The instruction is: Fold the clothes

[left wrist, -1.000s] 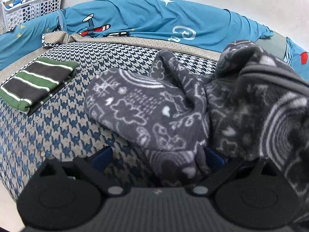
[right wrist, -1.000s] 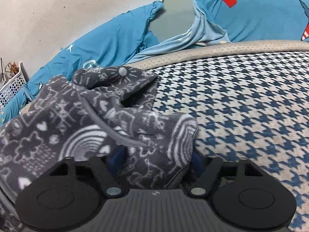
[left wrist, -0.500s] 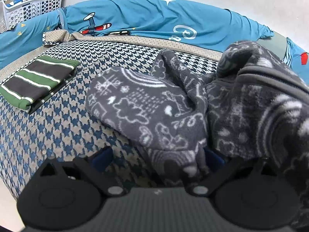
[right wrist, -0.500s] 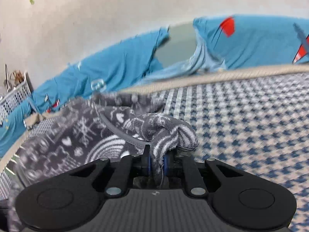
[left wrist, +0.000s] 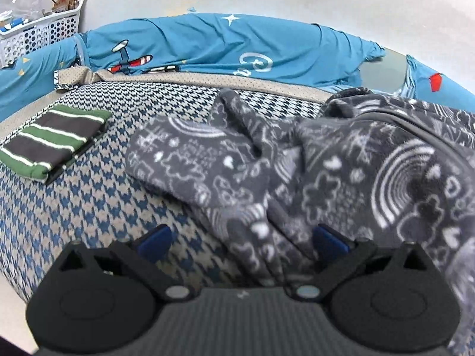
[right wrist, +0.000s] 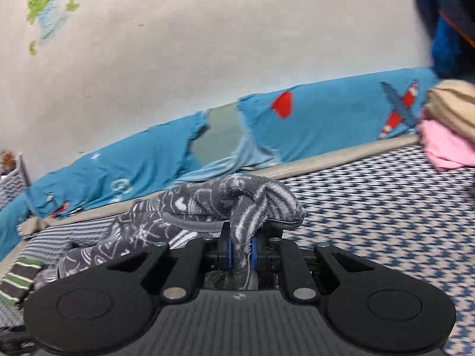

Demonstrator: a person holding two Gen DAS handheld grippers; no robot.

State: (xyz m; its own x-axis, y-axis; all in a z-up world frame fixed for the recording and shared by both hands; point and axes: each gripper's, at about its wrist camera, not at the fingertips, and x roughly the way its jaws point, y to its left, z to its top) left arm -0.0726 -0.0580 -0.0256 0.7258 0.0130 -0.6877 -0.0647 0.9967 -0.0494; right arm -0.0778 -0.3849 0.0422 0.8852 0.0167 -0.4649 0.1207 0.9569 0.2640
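A grey fleece garment (left wrist: pixel 267 163) with white doodle prints lies bunched on the houndstooth bed cover (left wrist: pixel 74 201). My left gripper (left wrist: pixel 242 238) is open just above the cover. One fold of the fleece runs between its blue pads (left wrist: pixel 154 238), which do not press on it. In the right wrist view my right gripper (right wrist: pixel 241 249) is shut on a thick fold of the same fleece (right wrist: pixel 207 204). That end is raised off the bed cover (right wrist: pixel 371 207), and the rest trails down to the left.
A folded green, black and white striped garment (left wrist: pixel 53 142) lies at the left of the bed. Blue printed bedding (left wrist: pixel 207 44) lines the wall, with a white basket (left wrist: pixel 35 35) beyond. Pink and beige clothes (right wrist: pixel 445 145) sit at the far right.
The right gripper went from open around the fleece fold to shut on it, then rose with it, and its view tilted up. The left gripper stayed open and shifted slightly.
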